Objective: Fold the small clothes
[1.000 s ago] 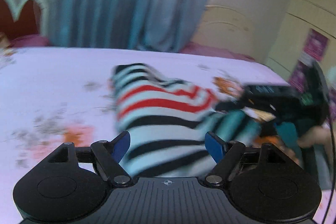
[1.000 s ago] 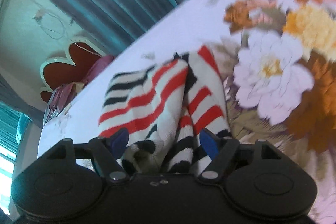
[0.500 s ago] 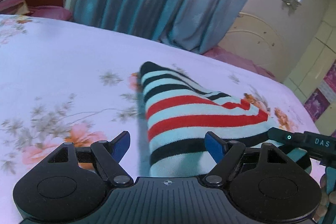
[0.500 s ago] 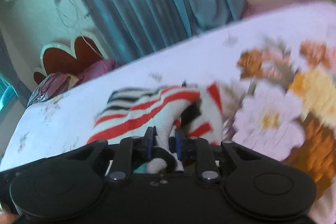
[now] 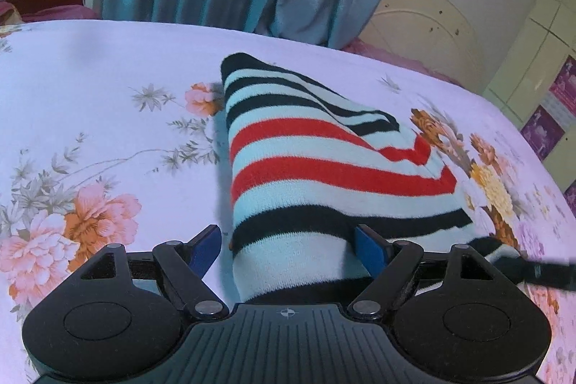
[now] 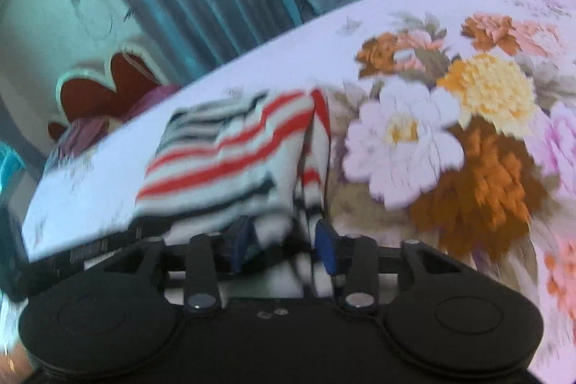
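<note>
Striped garment lies bunched on the bedsheet. We judge the opening right gripper, cloth between, may spill the fold; left gripper gapes, gripping nothing.

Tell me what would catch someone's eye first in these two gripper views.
The striped garment, banded in red, black and pale blue, lies bunched in the middle of the floral bedsheet. Its near end sits between the wide-open fingers of the left gripper. Big pink and orange blooms fill the sheet right of it, and the right gripper is opening around its edge.
</note>
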`<action>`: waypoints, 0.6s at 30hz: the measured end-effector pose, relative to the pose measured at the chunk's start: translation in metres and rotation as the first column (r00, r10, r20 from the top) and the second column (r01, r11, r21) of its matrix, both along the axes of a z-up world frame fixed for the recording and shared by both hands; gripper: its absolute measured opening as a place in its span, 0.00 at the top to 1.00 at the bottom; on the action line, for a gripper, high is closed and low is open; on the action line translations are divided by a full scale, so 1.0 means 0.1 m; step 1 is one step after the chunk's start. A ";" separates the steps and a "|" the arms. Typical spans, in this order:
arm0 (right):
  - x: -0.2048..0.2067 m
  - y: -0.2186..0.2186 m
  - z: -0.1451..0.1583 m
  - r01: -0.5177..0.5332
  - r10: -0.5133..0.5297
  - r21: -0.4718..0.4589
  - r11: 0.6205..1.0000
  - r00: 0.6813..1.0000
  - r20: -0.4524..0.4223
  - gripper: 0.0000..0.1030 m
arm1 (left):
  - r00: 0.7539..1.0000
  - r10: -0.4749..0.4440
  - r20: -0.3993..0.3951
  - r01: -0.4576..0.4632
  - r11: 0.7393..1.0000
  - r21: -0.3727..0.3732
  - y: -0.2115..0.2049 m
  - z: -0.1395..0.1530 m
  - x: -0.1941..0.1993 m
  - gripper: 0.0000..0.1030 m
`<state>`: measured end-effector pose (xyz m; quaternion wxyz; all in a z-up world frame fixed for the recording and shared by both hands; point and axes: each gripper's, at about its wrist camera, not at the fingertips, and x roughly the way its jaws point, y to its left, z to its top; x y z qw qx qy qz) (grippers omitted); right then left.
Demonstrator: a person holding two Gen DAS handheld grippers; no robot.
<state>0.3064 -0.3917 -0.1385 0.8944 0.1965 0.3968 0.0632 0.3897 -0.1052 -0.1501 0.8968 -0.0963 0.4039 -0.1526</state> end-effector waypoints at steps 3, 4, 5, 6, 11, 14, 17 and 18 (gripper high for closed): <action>-0.13 0.06 -0.07 -0.013 0.012 -0.012 1.000 1.000 -0.021 0.76 | 1.000 -0.010 -0.006 0.010 1.000 0.002 -0.03 -0.02 -0.01 0.23; -0.15 0.08 -0.10 -0.008 0.007 -0.033 0.999 1.000 -0.021 0.79 | 1.000 -0.014 -0.010 0.014 1.000 0.004 -0.05 -0.02 -0.01 0.23; -0.16 0.10 -0.11 -0.003 0.002 -0.038 0.999 1.000 -0.023 0.82 | 1.000 -0.018 -0.013 0.018 1.000 0.008 -0.06 -0.02 -0.02 0.23; -0.17 0.10 -0.12 0.003 -0.004 -0.031 0.999 1.000 -0.025 0.85 | 1.000 -0.021 -0.014 0.022 1.000 0.015 -0.08 -0.01 -0.02 0.23; -0.31 0.07 -0.11 0.016 -0.017 -0.042 0.999 0.999 -0.032 0.89 | 0.999 -0.034 -0.022 0.036 0.997 0.063 -0.17 0.04 -0.08 0.23; -0.29 0.07 -0.27 0.023 -0.027 -0.043 0.999 0.995 -0.092 0.89 | 0.999 -0.033 -0.036 0.036 0.996 0.079 -0.21 0.04 -0.10 0.23; -0.30 0.09 -0.15 -0.003 -0.002 -0.055 0.999 0.997 -0.081 0.78 | 0.998 -0.036 -0.043 0.039 0.995 0.089 -0.20 0.08 -0.09 0.23; -0.31 0.08 -0.10 -0.004 0.000 -0.054 0.999 0.997 -0.077 0.76 | 0.998 -0.040 -0.043 0.044 0.995 0.091 -0.19 0.10 -0.08 0.23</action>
